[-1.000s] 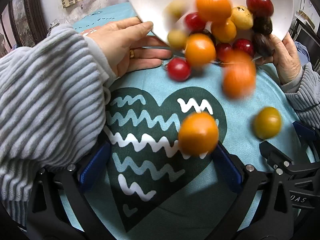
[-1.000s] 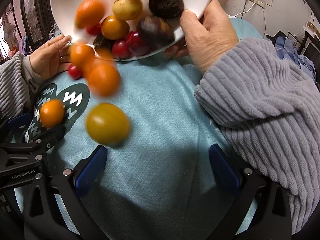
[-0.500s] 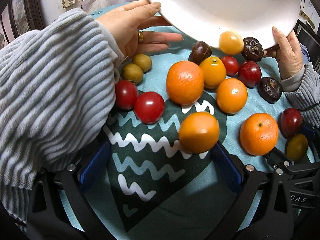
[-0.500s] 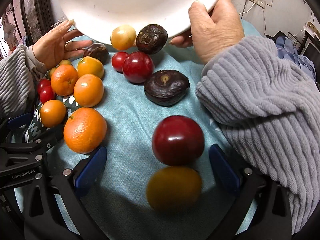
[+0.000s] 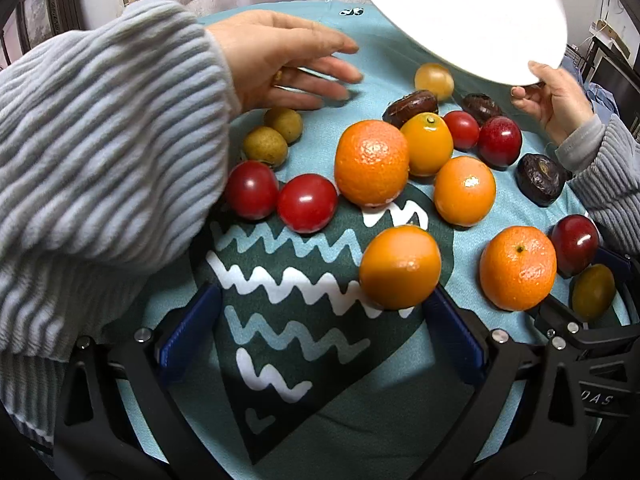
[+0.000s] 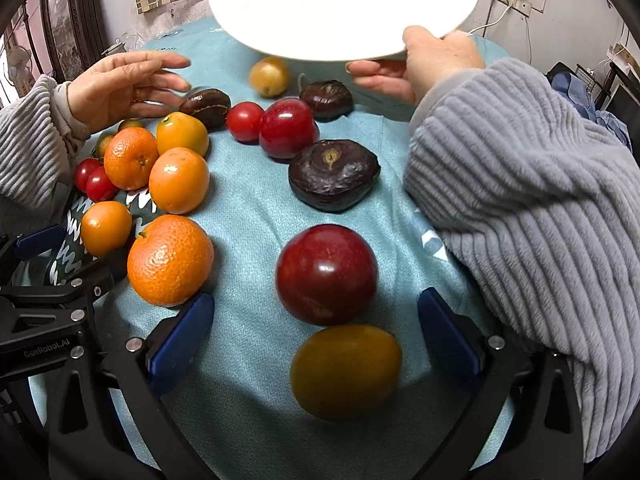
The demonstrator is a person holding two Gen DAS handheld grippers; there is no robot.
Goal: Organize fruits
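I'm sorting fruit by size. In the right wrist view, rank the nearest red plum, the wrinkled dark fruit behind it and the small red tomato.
1. Red plum, though nearness inflates it
2. Wrinkled dark fruit, possibly similar
3. Red tomato

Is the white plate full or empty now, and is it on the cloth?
Empty as far as it shows: the white plate is bare and held up by a hand, above the cloth, where the fruits lie.

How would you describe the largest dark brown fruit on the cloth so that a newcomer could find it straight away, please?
Start at the white plate held up over the teal cloth, then come down past the hand gripping its rim. Beside that grey sleeve lies the dark brown fruit. Unlike the glossy red plums either side, it is wrinkled, flattened and nearly black, with a pale scar on top.
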